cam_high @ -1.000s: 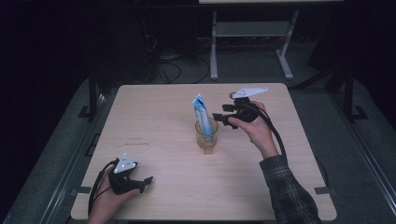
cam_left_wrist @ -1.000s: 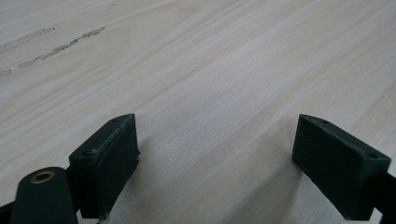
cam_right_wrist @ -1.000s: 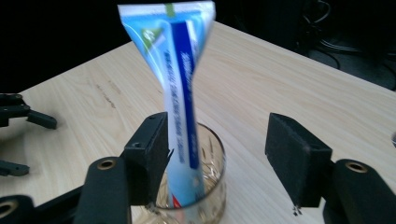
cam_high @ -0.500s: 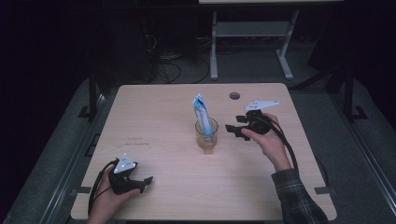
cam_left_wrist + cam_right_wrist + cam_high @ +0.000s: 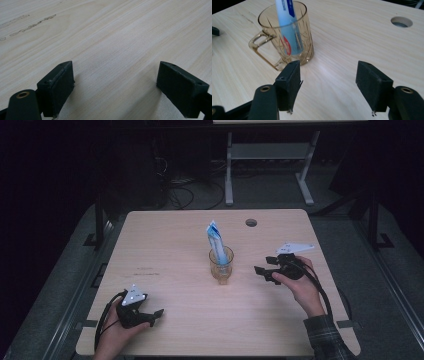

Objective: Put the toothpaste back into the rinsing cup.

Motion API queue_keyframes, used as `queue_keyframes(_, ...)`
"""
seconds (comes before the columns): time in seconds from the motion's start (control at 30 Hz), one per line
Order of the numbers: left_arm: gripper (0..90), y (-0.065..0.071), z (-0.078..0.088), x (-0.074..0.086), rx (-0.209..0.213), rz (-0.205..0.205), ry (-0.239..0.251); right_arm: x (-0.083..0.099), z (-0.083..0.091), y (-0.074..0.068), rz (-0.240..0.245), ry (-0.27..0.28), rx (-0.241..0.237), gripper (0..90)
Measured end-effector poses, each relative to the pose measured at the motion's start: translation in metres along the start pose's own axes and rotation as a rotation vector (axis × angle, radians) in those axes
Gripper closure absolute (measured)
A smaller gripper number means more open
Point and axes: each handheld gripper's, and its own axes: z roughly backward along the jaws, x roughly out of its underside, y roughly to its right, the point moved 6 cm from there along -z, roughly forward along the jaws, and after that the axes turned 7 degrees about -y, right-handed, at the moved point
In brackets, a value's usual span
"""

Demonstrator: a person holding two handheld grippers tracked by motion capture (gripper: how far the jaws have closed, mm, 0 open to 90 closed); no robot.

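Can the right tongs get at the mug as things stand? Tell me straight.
Probably yes. The right tongs stand open, empty and aimed near the mug, with bare table between. The toothpaste tube stands inside the mug, so it blocks nothing.

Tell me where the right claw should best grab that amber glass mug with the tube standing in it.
Probably the glass mug body, low on its wall, coming level from the right claw side. It stands upright; its handle points away, and the toothpaste tube crowds the rim.
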Motion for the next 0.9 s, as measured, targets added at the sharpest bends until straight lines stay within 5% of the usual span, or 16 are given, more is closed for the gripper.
queue_keyframes(0.9,13.4,0.0,0.0,0.0,-0.001,-0.003,0.0,0.098,0.027,0.017,-0.073,-0.088,0.11,30.8)
